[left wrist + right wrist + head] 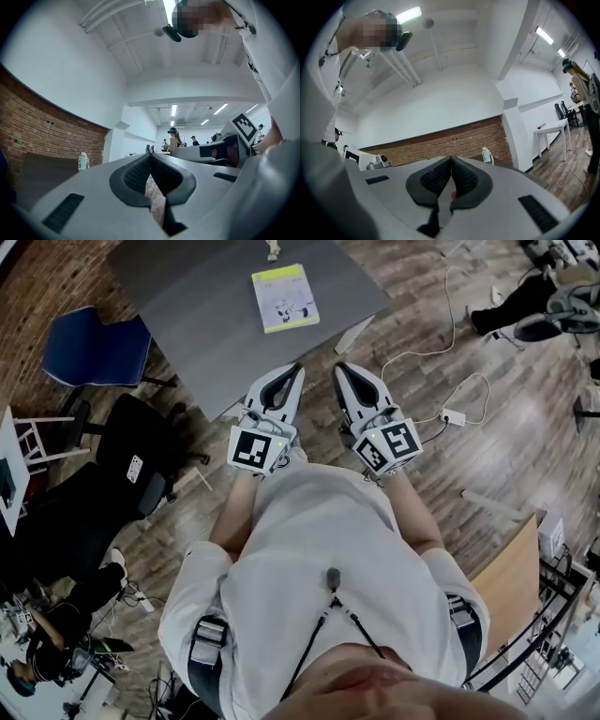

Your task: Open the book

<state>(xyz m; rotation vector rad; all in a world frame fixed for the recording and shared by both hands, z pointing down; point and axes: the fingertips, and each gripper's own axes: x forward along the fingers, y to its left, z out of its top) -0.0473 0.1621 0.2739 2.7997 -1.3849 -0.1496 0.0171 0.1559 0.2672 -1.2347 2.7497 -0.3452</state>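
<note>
The book (284, 298) lies closed on the grey table (178, 324) at twelve o'clock from the left gripper (298, 368) and right gripper (340, 367), both empty with jaws pressed together, so meeting the cover like that would probably just shove it away.

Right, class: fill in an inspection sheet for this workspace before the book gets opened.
Surface: grey table, level.
Job's things: book, closed, lying flat on the table.
Clutter: small bottle near the table's far edge.
Grippers: left gripper and right gripper both shut, empty, short of the book.
Cables: white cable with adapter on the wooden floor.
Surroundings: blue chair, black chair, brick wall.
</note>
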